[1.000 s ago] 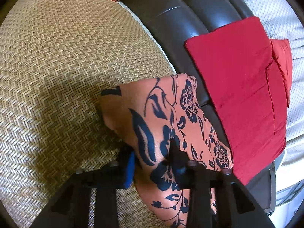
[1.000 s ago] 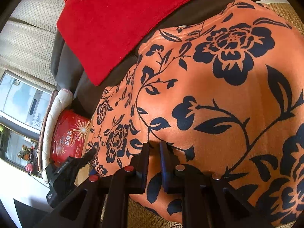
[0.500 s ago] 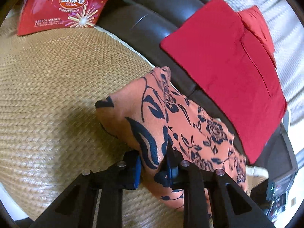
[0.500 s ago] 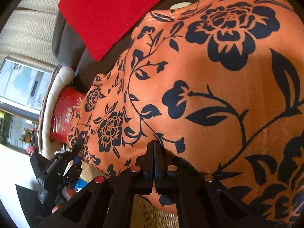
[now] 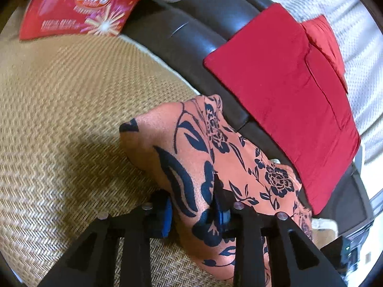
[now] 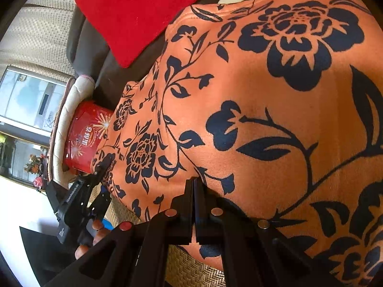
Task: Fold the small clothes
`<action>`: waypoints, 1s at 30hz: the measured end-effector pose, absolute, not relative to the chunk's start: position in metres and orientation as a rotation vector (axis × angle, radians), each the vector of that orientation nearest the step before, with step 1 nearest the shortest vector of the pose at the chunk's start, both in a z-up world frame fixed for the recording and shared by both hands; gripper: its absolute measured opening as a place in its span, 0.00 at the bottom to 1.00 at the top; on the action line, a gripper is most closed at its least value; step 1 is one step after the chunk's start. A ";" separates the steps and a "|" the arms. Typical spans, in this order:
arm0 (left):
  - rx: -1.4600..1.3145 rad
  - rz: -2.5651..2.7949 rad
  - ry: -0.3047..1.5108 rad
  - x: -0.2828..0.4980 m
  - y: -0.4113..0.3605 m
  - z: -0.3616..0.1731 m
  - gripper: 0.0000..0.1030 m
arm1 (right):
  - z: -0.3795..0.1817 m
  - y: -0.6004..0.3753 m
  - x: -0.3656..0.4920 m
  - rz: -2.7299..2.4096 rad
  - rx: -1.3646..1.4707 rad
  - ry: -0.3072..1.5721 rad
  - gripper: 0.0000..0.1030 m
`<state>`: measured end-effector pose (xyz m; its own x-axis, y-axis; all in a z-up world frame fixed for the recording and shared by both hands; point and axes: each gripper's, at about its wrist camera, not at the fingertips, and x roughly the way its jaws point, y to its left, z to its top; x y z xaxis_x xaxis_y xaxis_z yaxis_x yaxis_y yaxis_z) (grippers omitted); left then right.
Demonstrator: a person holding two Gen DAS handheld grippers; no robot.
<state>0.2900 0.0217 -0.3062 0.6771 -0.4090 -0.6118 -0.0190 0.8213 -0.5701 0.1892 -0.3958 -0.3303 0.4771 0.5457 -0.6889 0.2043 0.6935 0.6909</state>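
An orange garment with a dark blue flower print [image 5: 203,153] hangs lifted above a woven straw mat [image 5: 59,119]. My left gripper [image 5: 191,205] is shut on a thick bunched fold at one end of it. My right gripper [image 6: 194,186] is shut tight on the garment's [image 6: 263,95] edge at the other end, and the cloth fills most of that view. The left gripper [image 6: 100,169] also shows in the right wrist view, holding the far end of the cloth.
A folded red garment [image 5: 287,91] lies on a dark leather cushion edge [image 5: 191,31] beyond the mat. A red snack bag [image 5: 79,7] lies at the mat's far corner, also in the right view [image 6: 83,136]. White dotted bedding [image 5: 347,24] lies behind.
Both grippers have risen with the orange garment. The right gripper's jaws closed fully on the cloth edge. The left gripper's jaws narrowed on its fold and the view pulled back.
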 end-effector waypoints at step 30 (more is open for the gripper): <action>0.292 -0.971 0.536 0.185 -0.164 -0.264 0.64 | -0.298 -0.502 0.171 0.345 1.195 0.766 0.68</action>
